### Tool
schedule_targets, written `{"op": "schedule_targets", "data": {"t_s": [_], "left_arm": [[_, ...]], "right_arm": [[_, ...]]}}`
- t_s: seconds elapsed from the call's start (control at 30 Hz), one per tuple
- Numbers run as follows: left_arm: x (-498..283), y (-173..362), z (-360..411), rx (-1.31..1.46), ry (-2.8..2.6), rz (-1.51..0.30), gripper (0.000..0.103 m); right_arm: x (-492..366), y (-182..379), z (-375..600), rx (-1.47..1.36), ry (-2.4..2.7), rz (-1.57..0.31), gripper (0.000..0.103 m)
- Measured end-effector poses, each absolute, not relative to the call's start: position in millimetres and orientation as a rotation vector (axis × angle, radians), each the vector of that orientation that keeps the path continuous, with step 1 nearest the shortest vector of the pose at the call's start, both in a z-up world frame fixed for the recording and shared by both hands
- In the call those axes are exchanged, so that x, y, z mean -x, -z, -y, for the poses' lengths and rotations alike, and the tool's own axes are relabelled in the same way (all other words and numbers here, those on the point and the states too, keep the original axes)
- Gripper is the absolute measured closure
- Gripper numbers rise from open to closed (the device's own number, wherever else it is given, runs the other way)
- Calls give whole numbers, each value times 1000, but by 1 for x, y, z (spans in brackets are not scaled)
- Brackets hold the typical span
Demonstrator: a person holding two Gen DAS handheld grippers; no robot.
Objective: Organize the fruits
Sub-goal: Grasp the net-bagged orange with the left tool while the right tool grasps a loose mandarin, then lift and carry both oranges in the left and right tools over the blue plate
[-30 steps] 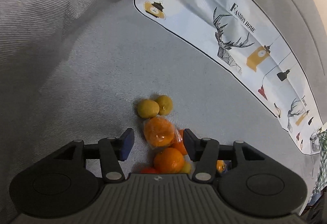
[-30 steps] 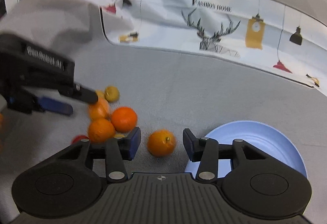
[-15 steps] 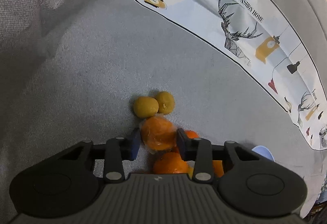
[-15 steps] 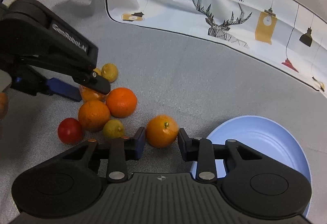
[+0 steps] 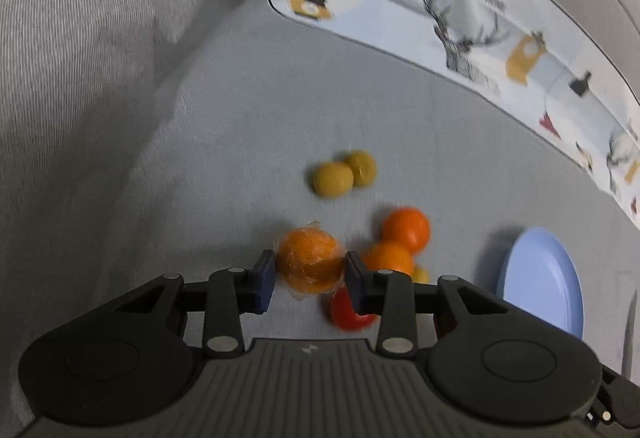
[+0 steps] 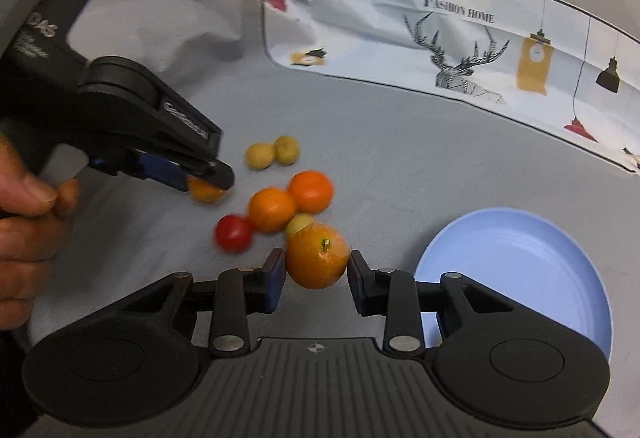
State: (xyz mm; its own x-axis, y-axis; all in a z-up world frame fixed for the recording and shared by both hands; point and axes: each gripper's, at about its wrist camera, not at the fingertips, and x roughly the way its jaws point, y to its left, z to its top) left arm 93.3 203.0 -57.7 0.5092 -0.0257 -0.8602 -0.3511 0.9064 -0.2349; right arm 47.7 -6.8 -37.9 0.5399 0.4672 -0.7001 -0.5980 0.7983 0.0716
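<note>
My left gripper (image 5: 310, 270) is shut on a plastic-wrapped orange (image 5: 310, 264) and holds it above the grey cloth; it also shows in the right wrist view (image 6: 206, 190). My right gripper (image 6: 316, 274) is shut on another orange (image 6: 317, 261), lifted off the cloth. Below lie two oranges (image 6: 272, 209) (image 6: 311, 191), a red tomato (image 6: 234, 233), a small yellow-green fruit (image 6: 298, 225) and two small yellow fruits (image 6: 260, 155) (image 6: 286, 149). A light blue plate (image 6: 516, 270) lies at the right, also in the left wrist view (image 5: 540, 278).
A white printed cloth with a deer and "Fashion Home" (image 6: 460, 34) lies along the far side. The grey cloth (image 6: 400, 142) rises in folds at the left (image 5: 80, 78). A hand (image 6: 28, 214) holds the left gripper's handle.
Both grippers closed on their oranges and lifted them off the cloth. The left one pulled back from the pile, so the tomato and plate now show.
</note>
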Motion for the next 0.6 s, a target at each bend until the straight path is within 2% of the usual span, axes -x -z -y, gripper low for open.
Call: {"op": "schedule_targets", "data": {"t_s": [0.4,0.6], "left_arm": [[-98,65,-194,298,-198,-1074,62],[-101,67,-197,313,-211,-1081,62]], "right_arm": [[-52,63,1,175,-630,-910,68],[-54,67,-2,166,-630,-918,68]]}}
